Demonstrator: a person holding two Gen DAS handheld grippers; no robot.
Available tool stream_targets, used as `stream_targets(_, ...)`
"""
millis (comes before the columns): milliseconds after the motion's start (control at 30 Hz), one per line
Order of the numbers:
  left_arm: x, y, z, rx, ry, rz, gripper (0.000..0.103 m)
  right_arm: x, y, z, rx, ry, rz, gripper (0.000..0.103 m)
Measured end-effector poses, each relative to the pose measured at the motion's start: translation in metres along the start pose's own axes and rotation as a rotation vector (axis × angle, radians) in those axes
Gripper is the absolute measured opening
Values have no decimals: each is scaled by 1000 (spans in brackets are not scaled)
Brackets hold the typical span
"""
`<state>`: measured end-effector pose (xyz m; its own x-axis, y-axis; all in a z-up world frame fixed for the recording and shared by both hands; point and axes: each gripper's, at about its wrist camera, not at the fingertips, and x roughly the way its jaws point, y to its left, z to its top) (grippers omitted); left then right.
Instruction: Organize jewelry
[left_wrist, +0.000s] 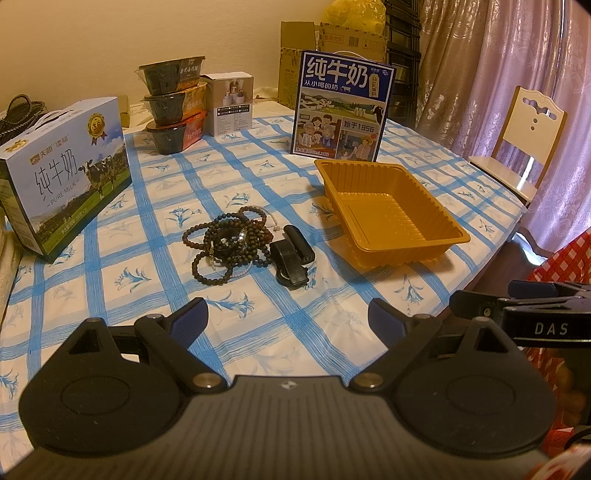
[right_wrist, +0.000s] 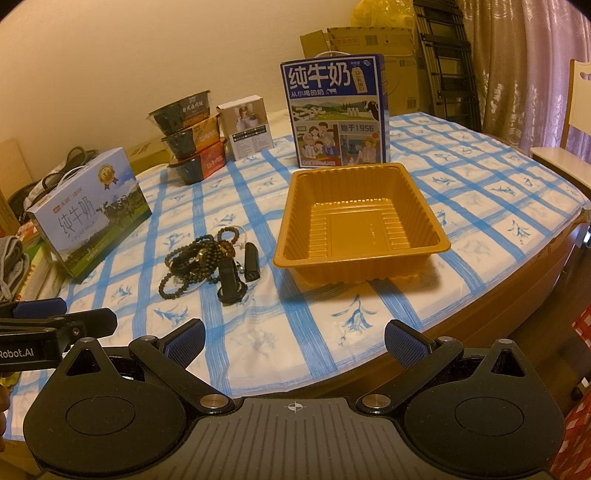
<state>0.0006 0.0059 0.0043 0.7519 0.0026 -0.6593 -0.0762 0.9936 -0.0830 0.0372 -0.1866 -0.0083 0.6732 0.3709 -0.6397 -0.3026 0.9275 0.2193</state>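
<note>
A tangled heap of dark bead bracelets (left_wrist: 229, 242) (right_wrist: 197, 260) lies mid-table on the blue checked cloth, with a pale bead strand among them. A black strap-like item (left_wrist: 291, 258) (right_wrist: 236, 275) lies at the heap's right side. An orange plastic tray (left_wrist: 388, 210) (right_wrist: 360, 221) with nothing in it sits to the right of the heap. My left gripper (left_wrist: 288, 319) hovers open over the near table, short of the beads. Just as wide open, my right gripper (right_wrist: 295, 343) hangs near the table's front edge, facing the tray. Neither holds anything.
A pale milk carton (left_wrist: 62, 173) (right_wrist: 90, 210) stands at the left. Behind the tray is a blue milk box (left_wrist: 341, 107) (right_wrist: 336, 114). Stacked black food bowls (left_wrist: 171, 107) (right_wrist: 192, 136) and a small white box (left_wrist: 231, 103) are at the back. A chair (left_wrist: 517, 144) stands right.
</note>
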Motion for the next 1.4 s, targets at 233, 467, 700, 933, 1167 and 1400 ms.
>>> stream_targets(233,0,0,0,-1,-1,-1,93,1,-2,0,4,2,4,103)
stream_targets(467,-1,2,4,1,-2,-1,93,10,-7,4,6,1,-16,103)
stream_targets(700,20,6,19,12,23,18,92,31,-33,8,71,1,-51,93)
stream_targets(933,72,6,14,0,49,24,90,58,-73,9,156,-14,-128,93)
stream_targets(1167,115,6,17,-7,59,23,89,76,-108,9,230,-139,-183,93)
stream_targets(1400,153,5,26,12,41,24,87,103,-133,12,299,-290,-235,80)
